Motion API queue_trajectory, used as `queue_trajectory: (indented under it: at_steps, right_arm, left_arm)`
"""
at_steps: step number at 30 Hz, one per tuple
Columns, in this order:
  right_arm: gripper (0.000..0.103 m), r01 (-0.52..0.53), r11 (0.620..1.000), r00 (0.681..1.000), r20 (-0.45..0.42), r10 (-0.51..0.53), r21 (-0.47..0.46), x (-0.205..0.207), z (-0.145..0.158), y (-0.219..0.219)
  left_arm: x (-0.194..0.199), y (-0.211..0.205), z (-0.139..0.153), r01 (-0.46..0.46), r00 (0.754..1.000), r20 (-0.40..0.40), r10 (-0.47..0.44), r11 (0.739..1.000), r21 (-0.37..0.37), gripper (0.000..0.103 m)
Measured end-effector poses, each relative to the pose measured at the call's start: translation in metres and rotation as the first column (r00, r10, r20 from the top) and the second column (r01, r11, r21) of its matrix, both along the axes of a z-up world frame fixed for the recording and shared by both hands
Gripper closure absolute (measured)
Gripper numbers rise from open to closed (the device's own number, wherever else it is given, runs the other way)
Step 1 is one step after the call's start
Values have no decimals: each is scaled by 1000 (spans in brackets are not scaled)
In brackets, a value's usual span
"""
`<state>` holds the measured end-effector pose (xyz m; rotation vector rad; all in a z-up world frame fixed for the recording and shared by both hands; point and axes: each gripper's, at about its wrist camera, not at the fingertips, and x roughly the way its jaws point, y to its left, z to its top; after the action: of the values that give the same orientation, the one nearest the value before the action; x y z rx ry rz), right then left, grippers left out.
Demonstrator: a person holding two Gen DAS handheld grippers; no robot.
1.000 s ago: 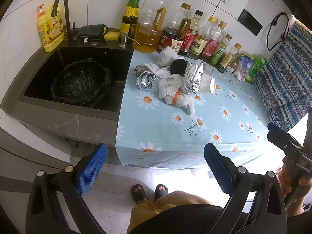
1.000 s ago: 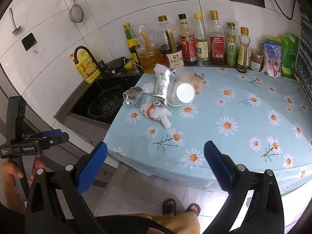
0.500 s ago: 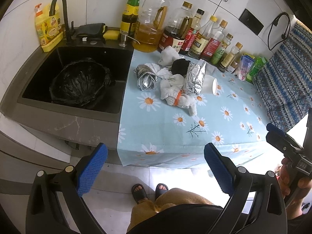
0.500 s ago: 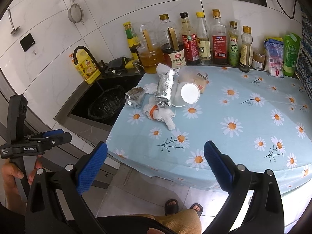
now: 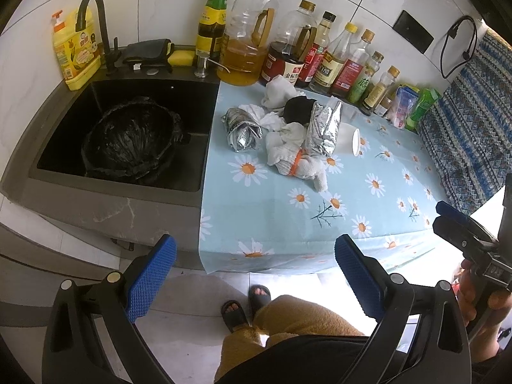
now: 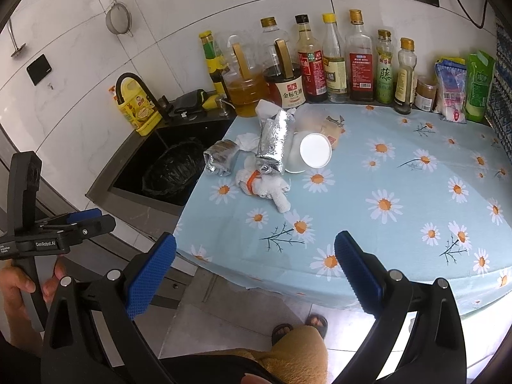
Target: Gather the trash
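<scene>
The left tool (image 5: 254, 275) and the right tool (image 6: 254, 275) each hang at the bottom of their frame with blue pads spread apart, gripping nothing. The trash pile sits at upper centre on the daisy-cloth desk (image 5: 352, 211): two foil bags (image 5: 323, 128), crumpled white tissue (image 5: 294, 156) and a tipped white cup (image 6: 310, 153). At left, a black-bagged bin (image 5: 131, 137) stands in the sink (image 5: 118, 188).

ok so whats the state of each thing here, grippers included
left gripper: open, empty
right gripper: open, empty
bin bag: open, in the sink
paper cup: lying on its side
long foil wrap: crumpled, lying on the pile
short foil wrap: crumpled
white rag: bunched, orange band around it
</scene>
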<state>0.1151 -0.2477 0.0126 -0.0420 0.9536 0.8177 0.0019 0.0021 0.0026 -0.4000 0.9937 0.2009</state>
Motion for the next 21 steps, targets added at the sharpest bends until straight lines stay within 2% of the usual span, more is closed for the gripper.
queue_trajectory:
  at_steps: [9,16,21]
  right_arm:
    - [6,-30,999,999,-13,30,22,20,-1,14]
    - [8,-62,998,997,-41,63,31,59,-4,37]
    - [10,-90,996,993,-70,92,23,95,-13,63]
  left_arm:
    - [16,10,-7,-18,1000,-10,17,999,-33,7]
    - [39,17,-11,-12,1000,-10,11,998,-65,7]
    - [60,29,-17,-41,999,-28,39,996,-84,7]
